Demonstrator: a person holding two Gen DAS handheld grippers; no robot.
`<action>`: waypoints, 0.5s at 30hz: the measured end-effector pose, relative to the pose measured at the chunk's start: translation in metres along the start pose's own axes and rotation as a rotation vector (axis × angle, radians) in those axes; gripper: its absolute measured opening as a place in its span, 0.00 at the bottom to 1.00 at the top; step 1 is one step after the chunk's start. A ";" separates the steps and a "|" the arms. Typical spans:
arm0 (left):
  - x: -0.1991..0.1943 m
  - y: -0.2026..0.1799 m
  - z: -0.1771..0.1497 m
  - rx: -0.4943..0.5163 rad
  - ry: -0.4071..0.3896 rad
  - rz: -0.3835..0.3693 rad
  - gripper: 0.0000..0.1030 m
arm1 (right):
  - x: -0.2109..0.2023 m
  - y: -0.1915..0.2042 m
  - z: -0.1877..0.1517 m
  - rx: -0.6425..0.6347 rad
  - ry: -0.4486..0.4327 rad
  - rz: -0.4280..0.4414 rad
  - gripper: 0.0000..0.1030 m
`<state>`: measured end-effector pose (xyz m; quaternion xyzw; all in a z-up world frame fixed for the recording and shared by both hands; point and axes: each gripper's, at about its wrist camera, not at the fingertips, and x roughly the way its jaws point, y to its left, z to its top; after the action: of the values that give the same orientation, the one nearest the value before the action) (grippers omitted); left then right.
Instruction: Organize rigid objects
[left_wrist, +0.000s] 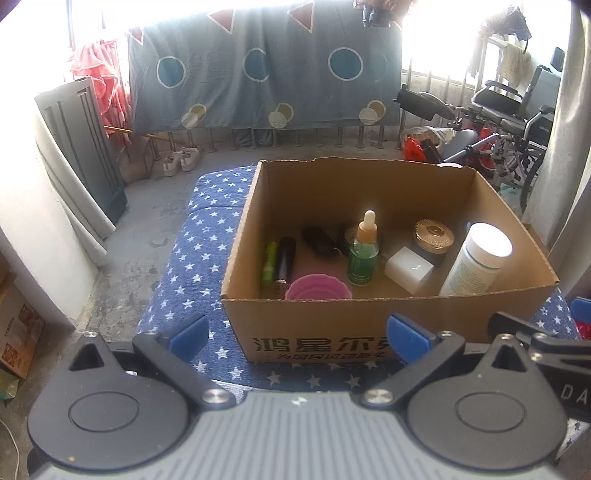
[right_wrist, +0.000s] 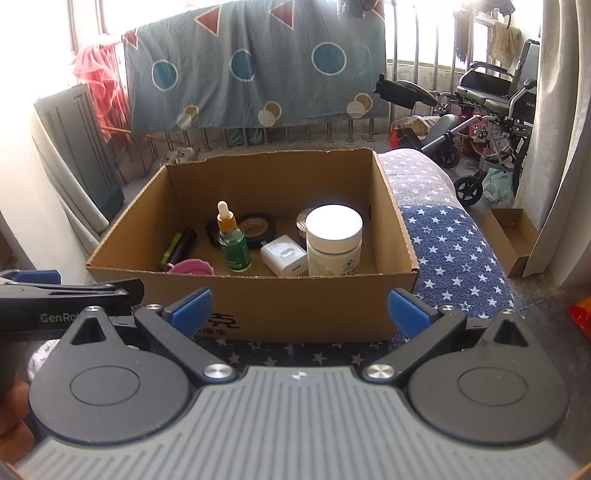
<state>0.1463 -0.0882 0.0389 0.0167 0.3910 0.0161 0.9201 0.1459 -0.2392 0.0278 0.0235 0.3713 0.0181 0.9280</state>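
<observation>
Both grippers — left gripper (left_wrist: 299, 338) and right gripper (right_wrist: 299, 312) — hang spread wide, gripping nothing, just before the cardboard box (left_wrist: 332, 325) on the star-print cushion (left_wrist: 192, 258). Inside: pink cup (left_wrist: 318, 288), green dropper bottle (left_wrist: 364, 253), white charger (left_wrist: 408, 268), white jar (left_wrist: 478, 260) — 1 gold-lidded jar (left_wrist: 434, 234) behind.

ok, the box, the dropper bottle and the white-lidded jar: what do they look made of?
Box: brown corrugated cardboard, matte, with a ragged torn rim and printed lettering.
Dropper bottle: clear green glass or hard plastic, glossy; the pale bulb looks rubbery.
Jar: opaque white plastic by its look, with a smooth lid that glares in the light.
</observation>
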 end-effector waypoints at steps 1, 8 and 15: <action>0.001 0.000 0.000 0.000 0.002 -0.006 1.00 | 0.001 -0.002 0.000 0.004 0.006 -0.003 0.99; 0.005 -0.005 0.003 0.012 0.007 -0.018 1.00 | 0.008 -0.012 0.000 0.025 0.020 -0.022 0.99; 0.004 -0.006 0.005 0.015 -0.002 -0.017 1.00 | 0.009 -0.013 0.002 0.023 0.017 -0.025 0.99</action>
<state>0.1530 -0.0939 0.0396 0.0202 0.3901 0.0051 0.9205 0.1539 -0.2519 0.0220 0.0292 0.3797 0.0023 0.9246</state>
